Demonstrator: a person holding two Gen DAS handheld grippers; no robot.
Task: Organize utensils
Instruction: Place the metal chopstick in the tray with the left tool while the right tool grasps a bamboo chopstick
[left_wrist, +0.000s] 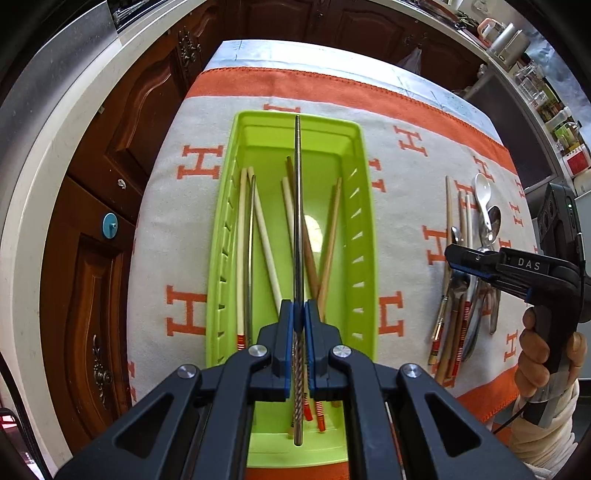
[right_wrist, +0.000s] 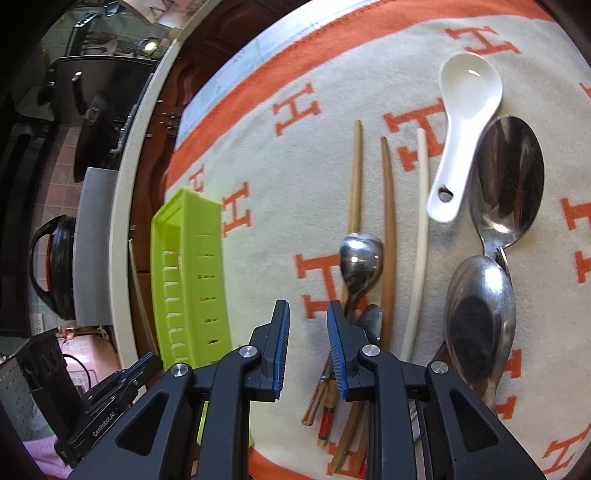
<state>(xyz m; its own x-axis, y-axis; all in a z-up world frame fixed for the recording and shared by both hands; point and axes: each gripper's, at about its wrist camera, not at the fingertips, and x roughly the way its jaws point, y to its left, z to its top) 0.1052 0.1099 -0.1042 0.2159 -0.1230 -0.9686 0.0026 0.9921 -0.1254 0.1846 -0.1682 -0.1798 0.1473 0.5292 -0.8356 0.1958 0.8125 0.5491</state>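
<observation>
- Blanket-covered tabletop (left_wrist: 177, 229) carries green tray (left_wrist: 364, 206).
- Left gripper (left_wrist: 300, 314), jaws clamped on steel chopstick (left_wrist: 297, 192), hangs above it; tilt risks slipping.
- Right gripper (right_wrist: 306, 343), jaws part-open, empty, could snag spoons (right_wrist: 360, 258).

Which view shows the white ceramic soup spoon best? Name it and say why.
The right wrist view: the white ceramic soup spoon lies large and whole there, bowl up, its handle end resting against a big steel spoon. The left wrist view shows it only small and far off, among the loose utensils.
</observation>
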